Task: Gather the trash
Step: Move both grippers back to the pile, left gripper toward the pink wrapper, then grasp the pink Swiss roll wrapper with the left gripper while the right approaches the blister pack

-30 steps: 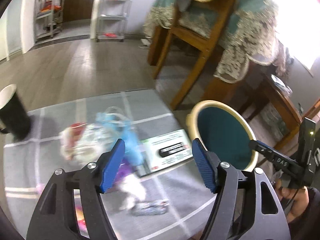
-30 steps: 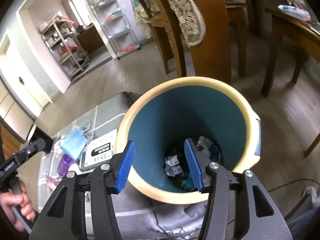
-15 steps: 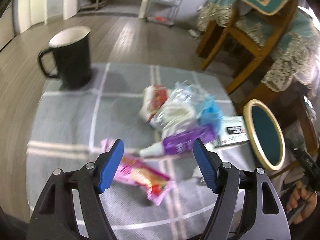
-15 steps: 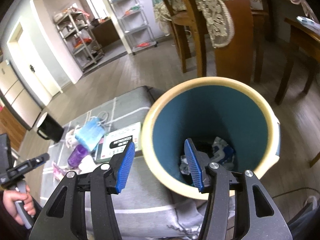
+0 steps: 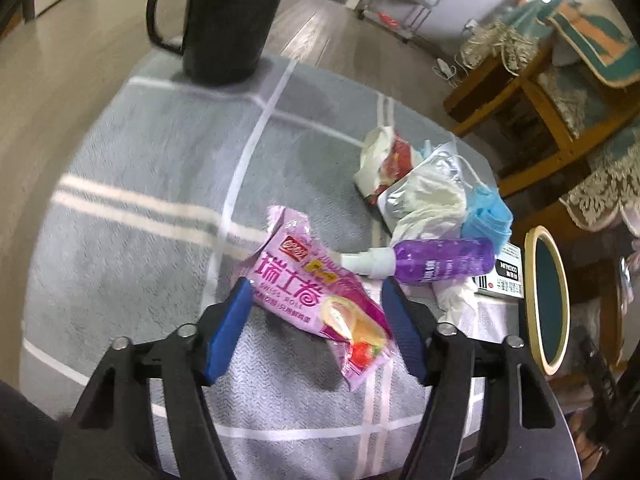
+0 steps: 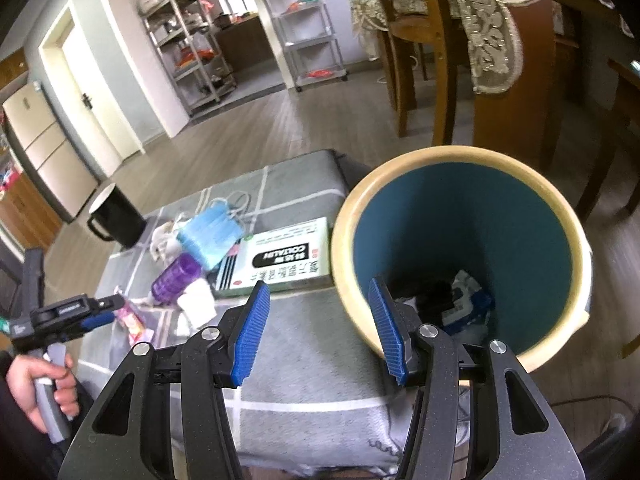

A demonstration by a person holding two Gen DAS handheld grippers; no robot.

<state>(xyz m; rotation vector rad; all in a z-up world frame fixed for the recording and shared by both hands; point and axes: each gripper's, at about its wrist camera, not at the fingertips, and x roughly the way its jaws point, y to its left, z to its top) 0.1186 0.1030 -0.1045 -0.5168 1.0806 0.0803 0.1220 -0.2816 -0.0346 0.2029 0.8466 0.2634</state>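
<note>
A pink Swiss-roll wrapper (image 5: 320, 296) lies on the grey checked cloth, right between the open fingers of my left gripper (image 5: 320, 320); it also shows in the right wrist view (image 6: 134, 322). Beyond it lie a purple spray bottle (image 5: 440, 260), crumpled white wrappers (image 5: 424, 196), a blue mask (image 5: 488, 216) and a white box (image 6: 280, 260). My right gripper (image 6: 320, 324) is open and empty over the near rim of the teal bin (image 6: 460, 240), which holds some trash. The bin also shows in the left wrist view (image 5: 546, 300).
A black mug (image 5: 228, 20) stands at the far corner of the low table (image 5: 140, 160). Wooden chairs (image 6: 420, 48) and a table with lace cloth stand behind the bin. Metal shelves (image 6: 188, 40) line the far wall.
My left gripper swung from the bin side over the trash pile and came down close around the pink wrapper. My right gripper drew back a little from the bin, staying open.
</note>
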